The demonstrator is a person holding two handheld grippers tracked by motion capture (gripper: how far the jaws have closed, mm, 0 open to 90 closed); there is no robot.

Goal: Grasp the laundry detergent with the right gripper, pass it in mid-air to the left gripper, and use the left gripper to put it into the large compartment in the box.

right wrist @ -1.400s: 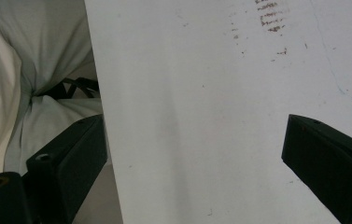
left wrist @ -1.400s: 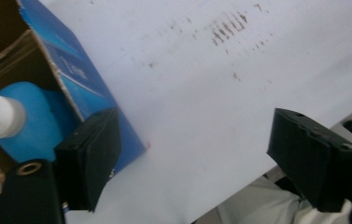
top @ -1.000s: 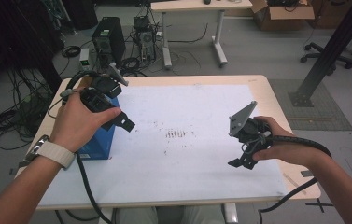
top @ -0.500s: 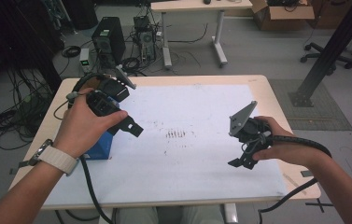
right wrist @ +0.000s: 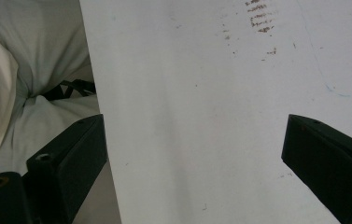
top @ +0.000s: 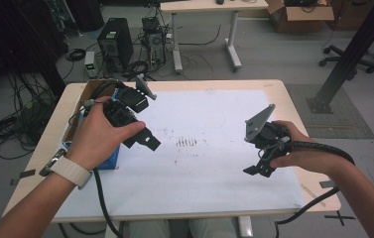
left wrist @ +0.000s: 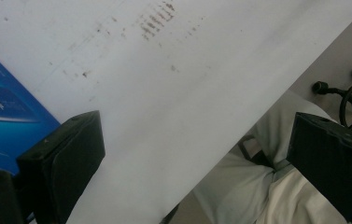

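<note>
We hold the left claw (top: 147, 141) above the blue box (top: 109, 156), which sits at the surface's (top: 214, 193) left edge, partly under our left hand (top: 97, 139). Its jaws are spread wide and empty, probably to straddle the box. The right claw (top: 259, 168) hovers near the right edge, likewise released, apparently out of the way.

2 grippers (top: 147, 141) (top: 259, 168), 1 blue box (top: 109, 157), 1 table (top: 293, 106).
</note>
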